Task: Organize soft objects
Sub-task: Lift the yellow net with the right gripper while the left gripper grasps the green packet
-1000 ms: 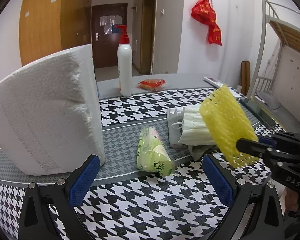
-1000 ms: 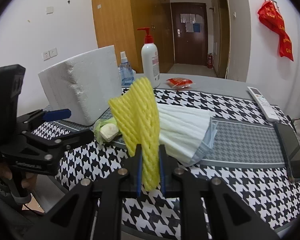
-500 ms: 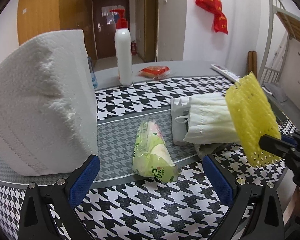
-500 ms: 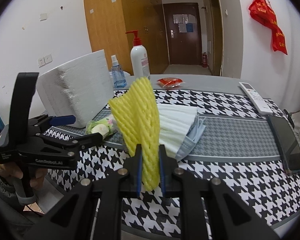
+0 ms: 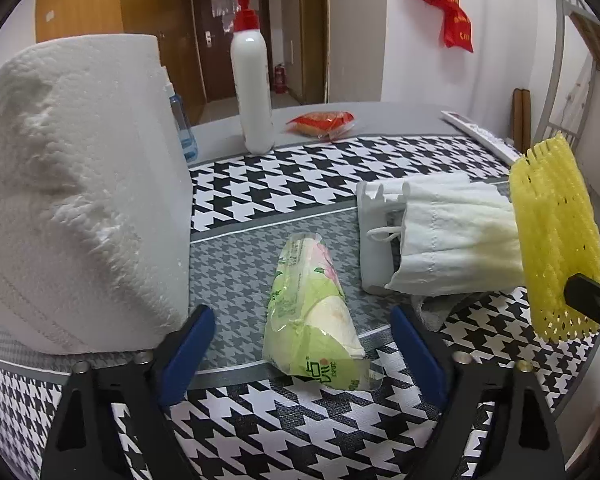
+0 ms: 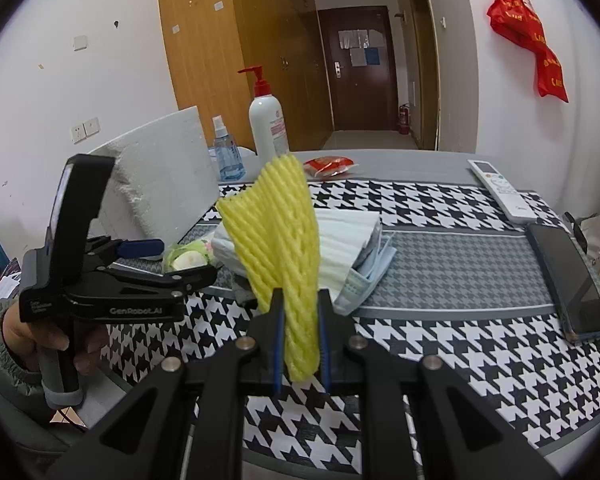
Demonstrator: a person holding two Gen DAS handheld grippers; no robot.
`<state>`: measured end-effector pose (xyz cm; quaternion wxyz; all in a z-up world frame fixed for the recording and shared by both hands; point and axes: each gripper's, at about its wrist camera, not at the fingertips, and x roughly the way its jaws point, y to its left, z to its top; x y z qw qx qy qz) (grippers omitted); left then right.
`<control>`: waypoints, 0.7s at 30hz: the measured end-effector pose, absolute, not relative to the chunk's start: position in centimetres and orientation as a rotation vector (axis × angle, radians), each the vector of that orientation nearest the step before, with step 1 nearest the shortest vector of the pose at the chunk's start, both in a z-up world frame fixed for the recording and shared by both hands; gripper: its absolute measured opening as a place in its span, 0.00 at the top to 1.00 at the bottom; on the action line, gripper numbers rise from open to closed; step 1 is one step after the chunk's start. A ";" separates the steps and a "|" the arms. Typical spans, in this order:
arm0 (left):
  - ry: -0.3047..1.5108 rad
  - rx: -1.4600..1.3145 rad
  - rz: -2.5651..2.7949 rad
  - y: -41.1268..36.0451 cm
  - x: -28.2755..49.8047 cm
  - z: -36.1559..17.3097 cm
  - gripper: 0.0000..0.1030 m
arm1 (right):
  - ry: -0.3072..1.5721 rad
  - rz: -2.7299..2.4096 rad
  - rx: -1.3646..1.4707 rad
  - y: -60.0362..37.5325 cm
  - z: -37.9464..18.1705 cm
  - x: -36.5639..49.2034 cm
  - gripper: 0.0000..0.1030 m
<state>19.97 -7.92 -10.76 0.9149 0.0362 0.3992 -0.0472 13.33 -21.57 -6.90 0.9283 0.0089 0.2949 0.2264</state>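
Your right hand-held gripper [image 6: 300,344] is clenched on the lower end of the yellow foam net [image 6: 278,236], which stands up from the pads and fans out wider above them, held clear of the counter [image 6: 440,344]. That net is light and springy; it crushes flat where the pads bite, so a grip low on its gathered end, as you have it, looks secure enough, though the loose top will probably flop as you swing it. Your left hand-held gripper [image 5: 300,344] is closing, with the green tissue packet [image 5: 312,312] lying between its blue pads [image 5: 186,344], none of them pressing on it yet as far as the left wrist view shows. The packet lies lengthwise straight ahead of those jaws, its near end just short of the fingertips. Judge it soft and light, with a slick plastic wrap that may slide or crinkle; take it across its middle, where the filling is fullest, rather than on the flat sealed end nearest you. Just beyond and to the right of that gripper, the stack of face masks [image 5: 452,240] rests on the counter, floppy and apt to shed a layer if pinched at an edge. To the left, the big paper towel block [image 5: 80,184] stands close beside the left pad, so watch that the finger does not snag it.
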 end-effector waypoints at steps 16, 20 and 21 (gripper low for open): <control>0.846 0.066 -0.101 -8.0 20.7 -11.1 0.67 | 0.613 0.449 0.031 -22.1 -7.1 13.3 0.83; 0.819 0.068 -0.117 -8.0 20.2 -10.6 0.68 | 0.609 0.442 0.030 -22.0 -6.8 13.2 0.83; 0.811 0.067 -0.119 -8.0 20.0 -10.4 0.68 | 0.608 0.440 0.029 -22.0 -6.8 13.1 0.83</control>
